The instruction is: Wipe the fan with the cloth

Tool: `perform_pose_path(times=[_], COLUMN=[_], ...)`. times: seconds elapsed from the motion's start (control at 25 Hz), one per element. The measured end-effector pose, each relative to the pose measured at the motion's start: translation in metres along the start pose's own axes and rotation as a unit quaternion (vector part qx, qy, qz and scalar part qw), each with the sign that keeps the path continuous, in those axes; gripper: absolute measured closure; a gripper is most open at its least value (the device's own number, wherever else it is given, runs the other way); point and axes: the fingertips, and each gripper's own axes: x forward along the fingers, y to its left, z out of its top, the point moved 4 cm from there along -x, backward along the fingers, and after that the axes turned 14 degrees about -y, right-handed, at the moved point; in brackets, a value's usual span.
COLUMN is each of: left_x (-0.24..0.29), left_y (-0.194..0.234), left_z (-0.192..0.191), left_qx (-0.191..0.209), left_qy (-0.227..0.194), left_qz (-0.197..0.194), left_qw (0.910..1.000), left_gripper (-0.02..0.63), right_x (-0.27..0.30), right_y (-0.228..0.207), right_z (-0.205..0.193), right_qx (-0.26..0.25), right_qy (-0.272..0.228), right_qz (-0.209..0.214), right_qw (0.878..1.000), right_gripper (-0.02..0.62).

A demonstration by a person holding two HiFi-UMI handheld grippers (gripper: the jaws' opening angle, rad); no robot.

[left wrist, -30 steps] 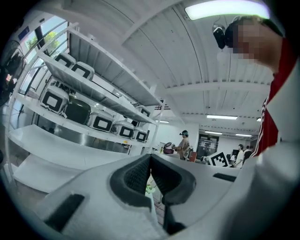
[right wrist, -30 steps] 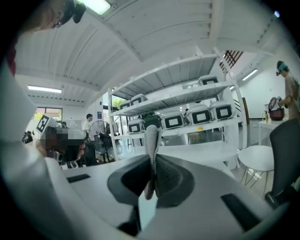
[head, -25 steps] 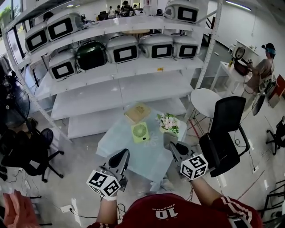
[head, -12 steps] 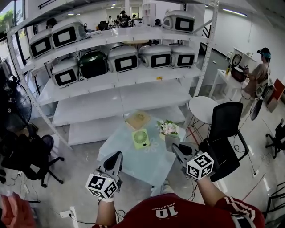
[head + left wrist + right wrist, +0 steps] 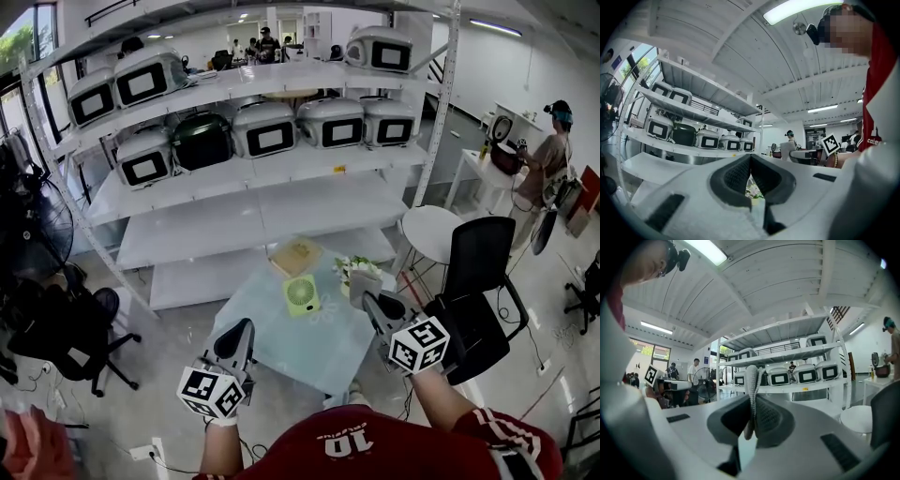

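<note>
The right claw [image 5: 753,414] pinches the grey cloth [image 5: 751,378]; the left claw [image 5: 750,163] is clenched empty.

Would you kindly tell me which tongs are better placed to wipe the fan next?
Right tongs: they grip the cloth, near the green fan; left tongs are shut, empty.

Test lab/workshop: metal shelving [image 5: 253,202] w/ rows of cookers [image 5: 330,122], office chairs [image 5: 478,272].
</note>
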Motion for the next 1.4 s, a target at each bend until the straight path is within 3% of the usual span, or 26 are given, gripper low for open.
perform_pose_path(times=[0.28,0.84,1.4], left_x=[0.0,-0.006,-0.015], left_y=[0.003,0.003,-0.006], left_z=[0.0,0.002,-0.007], left_qx=[-0.017,-0.019,-0.031], left_qy=[-0.005,-0.027,-0.02], left_qz=[0.001,0.015,0.018], left_qw=[0.9998,0.9993,0.9991], left_gripper=[0.604,0.604,0.603], right_x=[0.001,-0.002,-0.013], right_y=[0.009,0.015,0.021], right_z=[-0.005,-0.009,-0.008], right_qx=[0.02,0.012,0.011], right_qy=[0.006,0.008,0.001], right_qz=[0.004,-0.007,-0.009], right_qw=[1.0,1.0,1.0], right_gripper=[0.578,0.581,0.581])
